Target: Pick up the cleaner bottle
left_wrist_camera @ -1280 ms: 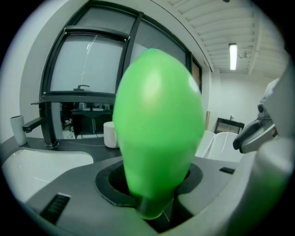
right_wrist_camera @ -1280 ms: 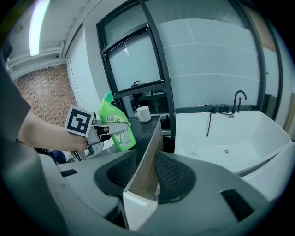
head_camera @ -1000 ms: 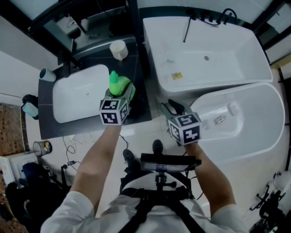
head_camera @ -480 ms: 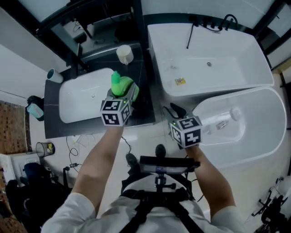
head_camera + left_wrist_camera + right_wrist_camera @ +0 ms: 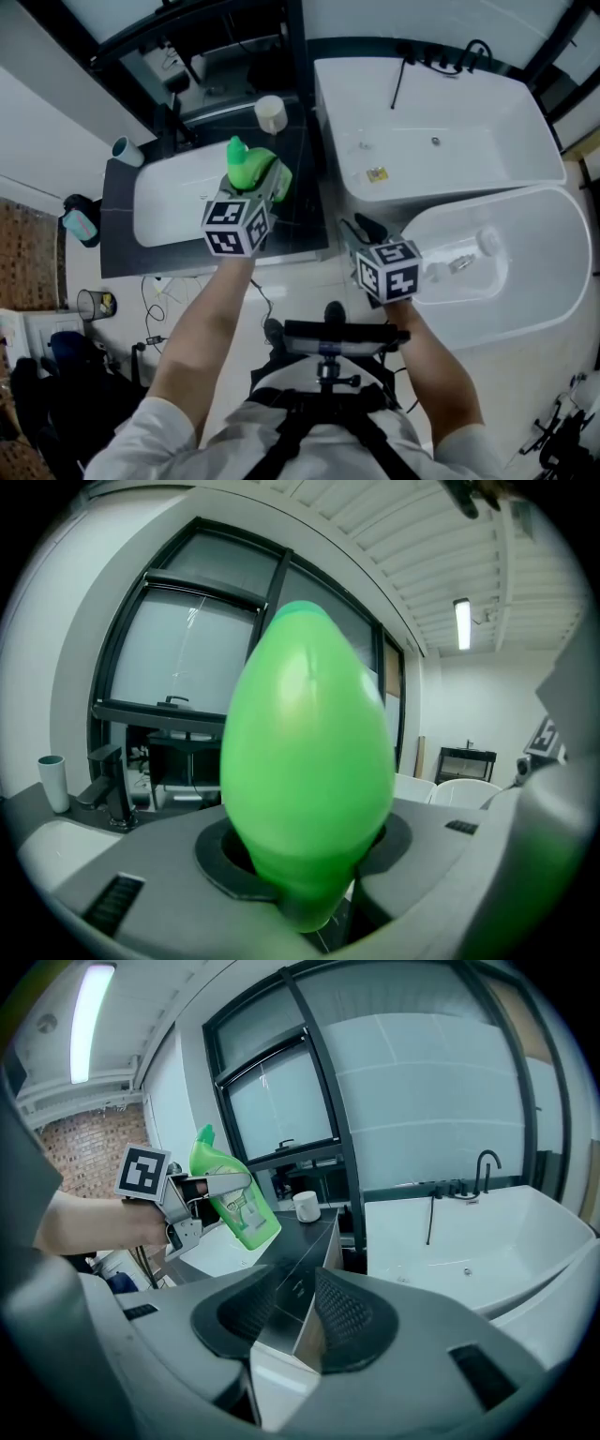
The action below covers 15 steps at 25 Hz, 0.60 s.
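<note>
Above the dark surface (image 5: 305, 211), beside the sink (image 5: 150, 187): left tongs (image 5: 265, 180) clenched on the green cleaner bottle (image 5: 248, 169), neck up and tilted, clear of the surface and higher than a second ago. Beside the near bathtub (image 5: 525, 281), right tongs (image 5: 359, 230) released and empty, placed much as before. Cannot read the small print on the bottle's white label (image 5: 244, 1207). Cannot tell what fills the white cup (image 5: 271, 113) at the surface's back. Inside the far bathtub (image 5: 487, 131), only a small yellow tag (image 5: 377, 174).

L gripper (image 5: 269, 187) tight on bottle (image 5: 247, 169); R gripper (image 5: 361, 230) ajar, empty
</note>
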Each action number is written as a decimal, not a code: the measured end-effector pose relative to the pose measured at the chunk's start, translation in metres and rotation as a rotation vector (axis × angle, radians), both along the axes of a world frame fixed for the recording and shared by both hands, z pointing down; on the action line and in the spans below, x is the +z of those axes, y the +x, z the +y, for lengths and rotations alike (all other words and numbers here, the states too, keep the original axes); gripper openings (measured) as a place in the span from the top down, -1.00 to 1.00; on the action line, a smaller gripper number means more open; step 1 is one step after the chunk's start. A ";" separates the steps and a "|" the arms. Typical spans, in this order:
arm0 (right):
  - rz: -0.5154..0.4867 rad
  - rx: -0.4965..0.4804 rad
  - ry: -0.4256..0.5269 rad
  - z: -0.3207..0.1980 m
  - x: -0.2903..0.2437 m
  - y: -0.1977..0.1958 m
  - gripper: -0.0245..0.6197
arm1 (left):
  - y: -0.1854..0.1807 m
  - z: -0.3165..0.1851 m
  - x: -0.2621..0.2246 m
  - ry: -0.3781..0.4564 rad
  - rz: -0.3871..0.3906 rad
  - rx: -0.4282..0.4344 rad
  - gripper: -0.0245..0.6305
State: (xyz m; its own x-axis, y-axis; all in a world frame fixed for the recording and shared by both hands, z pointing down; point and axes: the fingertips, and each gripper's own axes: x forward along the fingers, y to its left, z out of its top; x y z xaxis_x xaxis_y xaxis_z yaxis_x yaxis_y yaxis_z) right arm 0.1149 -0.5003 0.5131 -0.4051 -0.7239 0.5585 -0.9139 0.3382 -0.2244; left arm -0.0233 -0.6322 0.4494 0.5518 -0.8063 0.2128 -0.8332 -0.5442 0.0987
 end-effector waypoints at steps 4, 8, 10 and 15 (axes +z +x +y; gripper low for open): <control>0.006 -0.005 0.018 0.004 -0.004 -0.003 0.50 | -0.006 0.006 -0.018 0.028 0.020 -0.004 0.42; 0.008 -0.005 0.024 0.010 -0.008 -0.006 0.50 | -0.010 0.015 -0.037 0.060 0.038 -0.001 0.43; 0.006 -0.004 0.028 0.014 -0.010 -0.009 0.50 | -0.011 0.020 -0.046 0.075 0.044 0.002 0.43; 0.003 -0.010 0.047 0.018 -0.018 -0.017 0.50 | -0.019 0.029 -0.068 0.113 0.063 0.000 0.43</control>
State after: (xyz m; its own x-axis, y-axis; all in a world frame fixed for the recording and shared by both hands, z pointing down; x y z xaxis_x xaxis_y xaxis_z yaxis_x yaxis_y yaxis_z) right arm 0.0984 -0.4825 0.4955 -0.4107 -0.7454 0.5251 -0.9111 0.3575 -0.2052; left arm -0.0422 -0.6034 0.3810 0.5613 -0.8231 0.0859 -0.8272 -0.5548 0.0887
